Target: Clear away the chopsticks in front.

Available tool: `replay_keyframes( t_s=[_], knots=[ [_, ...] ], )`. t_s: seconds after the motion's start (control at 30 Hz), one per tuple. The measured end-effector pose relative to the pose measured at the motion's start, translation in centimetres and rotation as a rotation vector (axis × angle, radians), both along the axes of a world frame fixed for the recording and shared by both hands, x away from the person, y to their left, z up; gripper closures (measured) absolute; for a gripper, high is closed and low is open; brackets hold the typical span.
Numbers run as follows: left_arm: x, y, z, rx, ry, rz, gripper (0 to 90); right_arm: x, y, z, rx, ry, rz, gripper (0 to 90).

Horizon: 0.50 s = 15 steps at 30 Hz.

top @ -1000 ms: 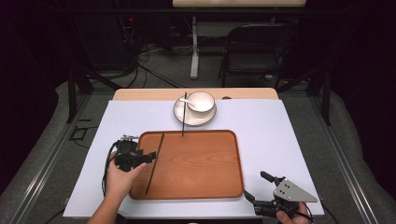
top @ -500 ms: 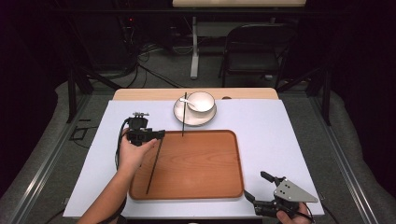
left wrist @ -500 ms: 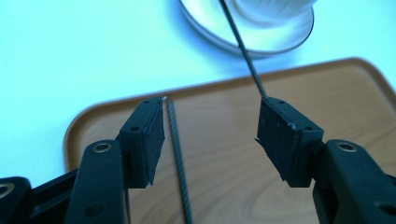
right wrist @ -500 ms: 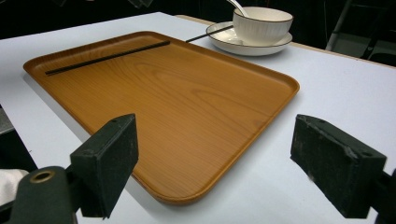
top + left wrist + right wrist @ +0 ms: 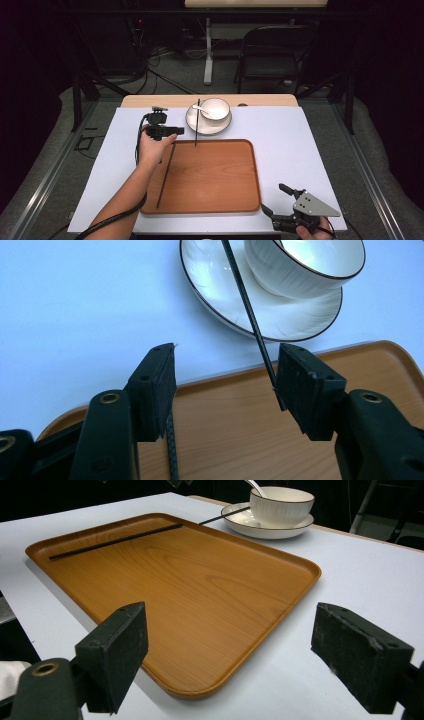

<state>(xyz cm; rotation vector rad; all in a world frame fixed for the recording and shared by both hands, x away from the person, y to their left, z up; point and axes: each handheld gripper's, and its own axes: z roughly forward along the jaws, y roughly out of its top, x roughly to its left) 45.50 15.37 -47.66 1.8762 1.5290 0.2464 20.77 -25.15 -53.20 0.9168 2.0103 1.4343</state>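
A wooden tray (image 5: 215,195) lies in the middle of the white table. One black chopstick (image 5: 166,175) rests along the tray's left side. A second chopstick (image 5: 197,122) leans from the white saucer (image 5: 192,122) down onto the tray's far rim. A white bowl (image 5: 216,109) with a spoon (image 5: 200,108) stands on the saucer. My left gripper (image 5: 179,131) hovers open at the tray's far left corner. In the left gripper view, my left gripper (image 5: 225,375) has the leaning chopstick (image 5: 247,310) running just inside its right pad, untouched. My right gripper (image 5: 274,198) stays open off the tray's near right corner.
The right gripper view has my right gripper (image 5: 245,645) facing the tray (image 5: 210,605), with the flat chopstick (image 5: 115,541), the saucer (image 5: 260,530) and the bowl (image 5: 281,505) beyond. A black chair (image 5: 272,60) and cables stand behind the table.
My left hand has moved from the tray's left side toward the far edge and the saucer. The chopstick on the tray lies as before. The right gripper has not moved.
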Motion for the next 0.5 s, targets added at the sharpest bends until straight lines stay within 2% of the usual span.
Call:
replay_keyframes(
  t_s=[0.17, 0.23, 0.5],
  knots=[
    [0.9, -1.3, -0.2, -0.015, -0.004, -0.009, 43.9, 0.0, 0.0, 0.0, 0.000, -0.001, 0.002, 14.2],
    [1.2, -1.8, -0.3, -0.008, -0.005, -0.014, 44.4, 0.0, 0.0, 0.0, 0.000, -0.001, 0.002, 14.2],
    [2.3, -4.2, -1.2, 0.003, 0.046, -0.031, 56.5, 0.0, 0.0, 0.0, 0.001, -0.002, 0.002, 14.2]
  ],
)
